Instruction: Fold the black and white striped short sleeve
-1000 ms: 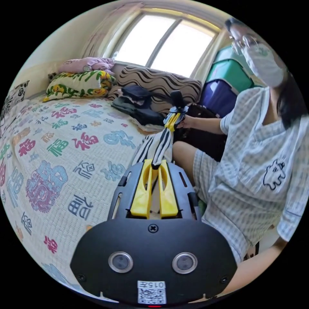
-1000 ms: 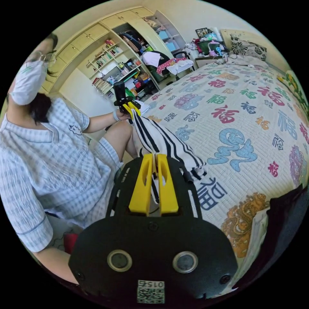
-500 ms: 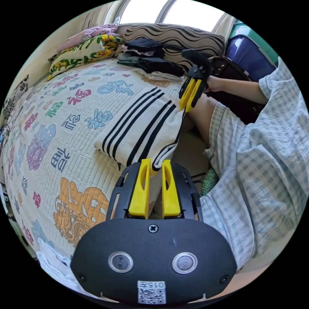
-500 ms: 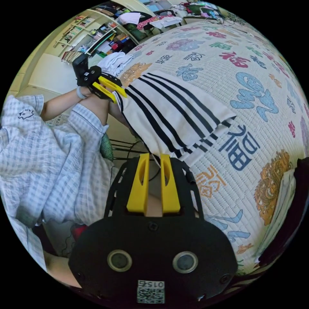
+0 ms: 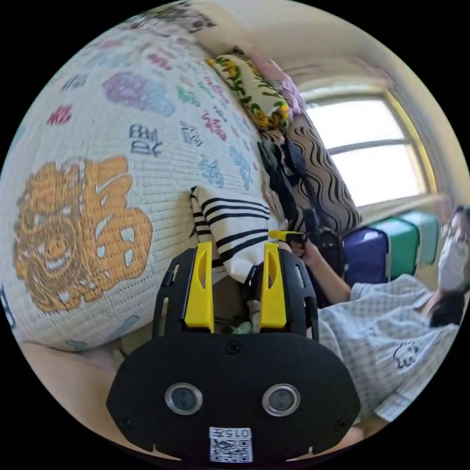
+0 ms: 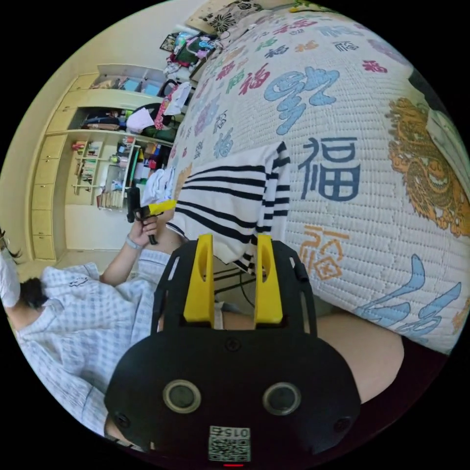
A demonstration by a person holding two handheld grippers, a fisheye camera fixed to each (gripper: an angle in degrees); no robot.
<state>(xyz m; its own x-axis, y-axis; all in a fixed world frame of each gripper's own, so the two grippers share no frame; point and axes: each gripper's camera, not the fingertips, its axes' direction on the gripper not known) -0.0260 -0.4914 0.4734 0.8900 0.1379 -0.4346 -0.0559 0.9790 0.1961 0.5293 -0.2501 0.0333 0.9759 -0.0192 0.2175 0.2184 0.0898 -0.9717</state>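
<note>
Both tongs, left (image 5: 234, 250) and right (image 6: 233, 244), gape wide; the folded shirt (image 6: 230, 200) lies just ahead, seemingly released, on the bed (image 6: 342, 205).

Standing against the pale wall (image 6: 54, 98): open shelves (image 6: 105, 166). Glowing beyond the bed (image 5: 98, 147): a window (image 5: 372, 152), storage bins (image 5: 391, 245) sitting beneath.

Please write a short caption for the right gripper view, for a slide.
Right gripper with open jaws beside the folded striped shirt lying at the edge of the patterned bed cover.

Bedroom (bed (image 6: 372, 161), wardrobe shelves (image 6: 93, 161))
</note>
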